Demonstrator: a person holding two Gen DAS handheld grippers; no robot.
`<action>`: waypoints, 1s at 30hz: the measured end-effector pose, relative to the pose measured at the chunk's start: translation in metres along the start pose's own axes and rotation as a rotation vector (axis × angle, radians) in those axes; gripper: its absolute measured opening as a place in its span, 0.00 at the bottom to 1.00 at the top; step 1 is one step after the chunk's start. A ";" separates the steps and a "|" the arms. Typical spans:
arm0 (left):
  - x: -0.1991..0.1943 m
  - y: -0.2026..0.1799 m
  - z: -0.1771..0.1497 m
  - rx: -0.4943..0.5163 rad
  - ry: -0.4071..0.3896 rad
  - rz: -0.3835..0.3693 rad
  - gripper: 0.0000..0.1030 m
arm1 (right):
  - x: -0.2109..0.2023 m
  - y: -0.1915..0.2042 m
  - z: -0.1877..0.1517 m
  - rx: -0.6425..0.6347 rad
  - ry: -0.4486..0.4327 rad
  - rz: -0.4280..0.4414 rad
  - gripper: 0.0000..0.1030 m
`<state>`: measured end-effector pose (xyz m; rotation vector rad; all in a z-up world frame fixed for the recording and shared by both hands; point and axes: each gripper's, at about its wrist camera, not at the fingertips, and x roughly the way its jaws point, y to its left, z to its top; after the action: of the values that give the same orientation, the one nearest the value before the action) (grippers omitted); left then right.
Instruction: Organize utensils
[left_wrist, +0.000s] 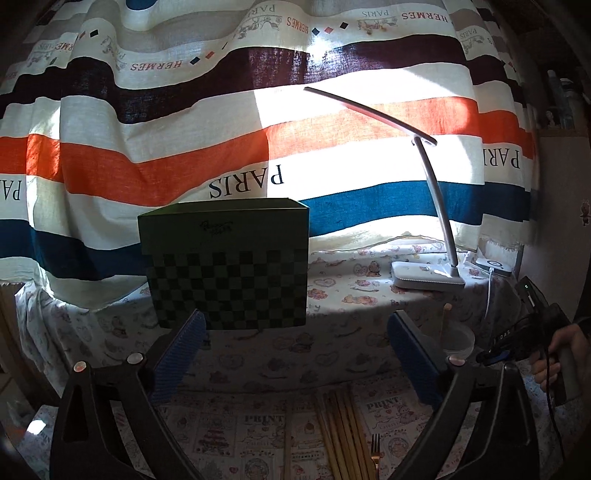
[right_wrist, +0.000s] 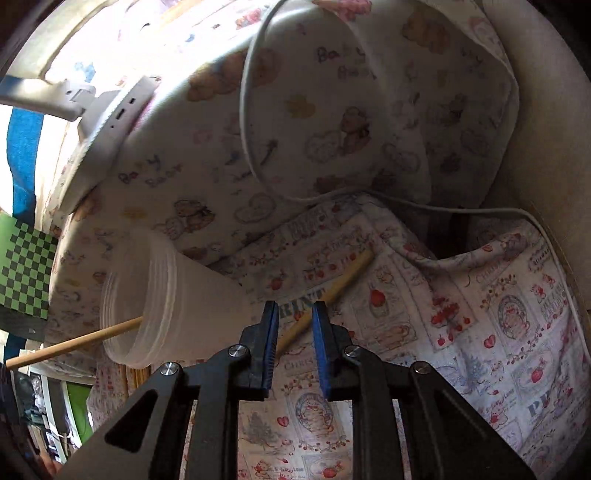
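Note:
My left gripper (left_wrist: 295, 354) is open and empty, held above the table. Below it lie several wooden chopsticks (left_wrist: 341, 432) side by side and a fork (left_wrist: 375, 452) on the printed cloth. A translucent white cup (left_wrist: 460, 341) stands to the right with one chopstick (left_wrist: 445, 325) in it. In the right wrist view, rolled sideways, that cup (right_wrist: 162, 306) holds a chopstick (right_wrist: 74, 343). My right gripper (right_wrist: 294, 314) is partly open over another chopstick (right_wrist: 332, 291) lying on the cloth; its fingers straddle it without pinching. The right gripper also shows in the left wrist view (left_wrist: 517, 343).
A green checkered box (left_wrist: 229, 266) stands behind the left gripper. A white desk lamp (left_wrist: 428, 277) with its cable (right_wrist: 251, 122) and a small white device (left_wrist: 493, 266) sit at the back right. A striped curtain (left_wrist: 221, 129) hangs behind the table.

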<state>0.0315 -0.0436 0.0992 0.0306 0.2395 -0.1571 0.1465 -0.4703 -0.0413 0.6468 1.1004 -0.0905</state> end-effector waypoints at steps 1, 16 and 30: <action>-0.002 0.006 -0.008 0.000 0.004 0.016 0.97 | 0.008 -0.005 0.004 0.036 0.030 -0.007 0.19; -0.003 0.059 -0.053 -0.065 0.089 0.163 0.98 | 0.033 0.011 0.034 0.079 -0.001 -0.345 0.18; -0.006 0.061 -0.048 -0.056 0.144 0.208 0.98 | -0.088 0.043 -0.035 -0.024 -0.341 -0.003 0.08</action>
<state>0.0237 0.0197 0.0548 0.0109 0.3824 0.0593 0.0937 -0.4379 0.0421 0.5828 0.7726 -0.1833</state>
